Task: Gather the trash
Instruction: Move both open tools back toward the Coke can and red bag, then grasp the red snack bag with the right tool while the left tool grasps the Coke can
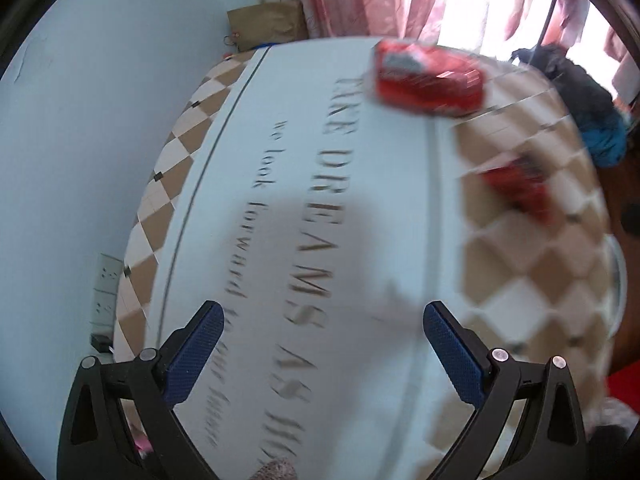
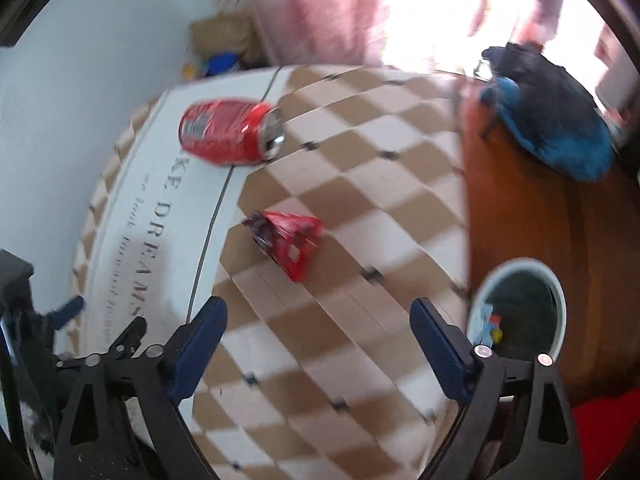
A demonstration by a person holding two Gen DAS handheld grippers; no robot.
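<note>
the left gripper [image 1: 322, 320] hangs above the table with its two blue-padded fingers [image 1: 196, 354] spread wide and nothing between them, pointing over the white printed strip [image 1: 280, 208] of the tablecloth. the right gripper [image 2: 318, 318] hovers likewise over the brown-and-white checked tablecloth [image 2: 360, 200], jaws released and empty, and part of the left tool shows at the left edge of its view. the crushed red aluminium drink can [image 2: 230, 132] lies on its side at the far end of the table, resting on the white strip with its open top toward the checks, well apart from both grippers and to the far left of the right one. the crumpled red foil snack wrapper [image 2: 286, 242] lies on the checked cloth, nearer than the can, ahead of the right gripper and slightly left of its centre line; in the left wrist view it sits far right, blurred. a white round bin [image 2: 558, 292] with scraps inside stands on the brown floor, just right of the right gripper's right finger. a blue and black cloth bundle [image 2: 560, 136] lies far right.
</note>
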